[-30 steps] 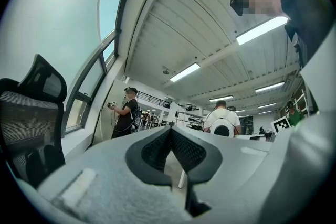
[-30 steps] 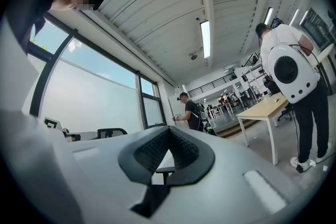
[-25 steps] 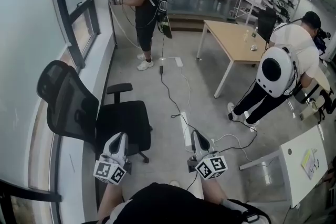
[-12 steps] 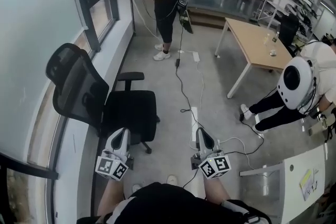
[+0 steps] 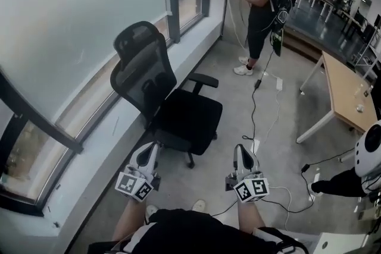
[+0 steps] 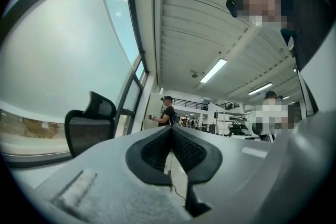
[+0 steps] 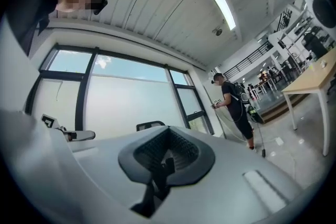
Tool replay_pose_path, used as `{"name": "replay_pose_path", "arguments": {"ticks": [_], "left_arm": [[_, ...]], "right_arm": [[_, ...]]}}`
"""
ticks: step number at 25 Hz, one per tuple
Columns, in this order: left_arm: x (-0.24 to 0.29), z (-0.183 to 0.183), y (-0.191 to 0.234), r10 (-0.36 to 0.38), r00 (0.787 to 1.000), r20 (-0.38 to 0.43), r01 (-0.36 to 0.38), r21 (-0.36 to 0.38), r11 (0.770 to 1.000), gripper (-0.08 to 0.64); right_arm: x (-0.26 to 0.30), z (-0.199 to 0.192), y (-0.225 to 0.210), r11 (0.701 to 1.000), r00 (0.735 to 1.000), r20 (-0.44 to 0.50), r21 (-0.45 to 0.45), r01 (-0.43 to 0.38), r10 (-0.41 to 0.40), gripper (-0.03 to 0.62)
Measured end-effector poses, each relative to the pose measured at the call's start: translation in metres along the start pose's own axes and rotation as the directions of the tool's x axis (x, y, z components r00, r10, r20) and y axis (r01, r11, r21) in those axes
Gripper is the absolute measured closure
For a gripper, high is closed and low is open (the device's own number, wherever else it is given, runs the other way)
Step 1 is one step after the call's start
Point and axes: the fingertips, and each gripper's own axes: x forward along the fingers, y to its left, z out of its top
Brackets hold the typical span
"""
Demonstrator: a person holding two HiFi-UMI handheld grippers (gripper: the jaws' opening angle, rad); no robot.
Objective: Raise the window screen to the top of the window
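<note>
Left claw [image 5: 149, 150] and right claw [image 5: 241, 150] are both clenched: each gripper view shows the jaws pressed together with nothing between them. I hold both low in front of my body, side by side and apart from each other, above the floor [image 5: 286, 122]. The window screen [image 5: 77, 15] is a pale, frosted sheet covering most of the large pane at my left; a strip of clear glass shows beneath its lower edge. Neither claw touches the screen, and both are well apart from it. A black office chair [image 5: 164, 98] stands just beside the window sill [image 5: 98, 163], ahead of my claws. Another person [image 5: 265, 9] stands farther along the window wall. A wooden bench [image 5: 345, 92] stands at the right.
</note>
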Motion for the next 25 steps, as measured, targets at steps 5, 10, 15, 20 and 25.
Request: {"name": "replay_pose_path", "arguments": {"ticks": [5,10,15,20,25], "left_arm": [[-0.047,0.02,0.029,0.107,0.994,0.039,-0.107,0.018,0.994,0.557],[-0.097,0.037,0.045,0.156,0.984,0.081,-0.159,0.027,0.987,0.557],[-0.162,0.054,0.069,0.249,0.961,0.124,-0.253,0.015,0.967,0.558],[-0.231,0.068,0.085,0.341,0.929,0.145,-0.348,0.02,0.937,0.557],[-0.304,0.082,0.1,0.45,0.877,0.167,-0.462,0.04,0.886,0.557]], "right_arm": [[0.02,-0.008,0.046,0.995,0.996,0.002,0.044,-0.089,0.089,0.589],[0.02,-0.015,0.095,0.988,0.989,-0.005,0.058,-0.145,0.145,0.589],[0.023,-0.025,0.163,0.97,0.971,-0.021,0.058,-0.237,0.238,0.589],[0.024,-0.039,0.223,0.942,0.944,-0.04,0.089,-0.324,0.328,0.589],[0.028,-0.059,0.283,0.899,0.901,-0.06,0.119,-0.421,0.43,0.589]]}}
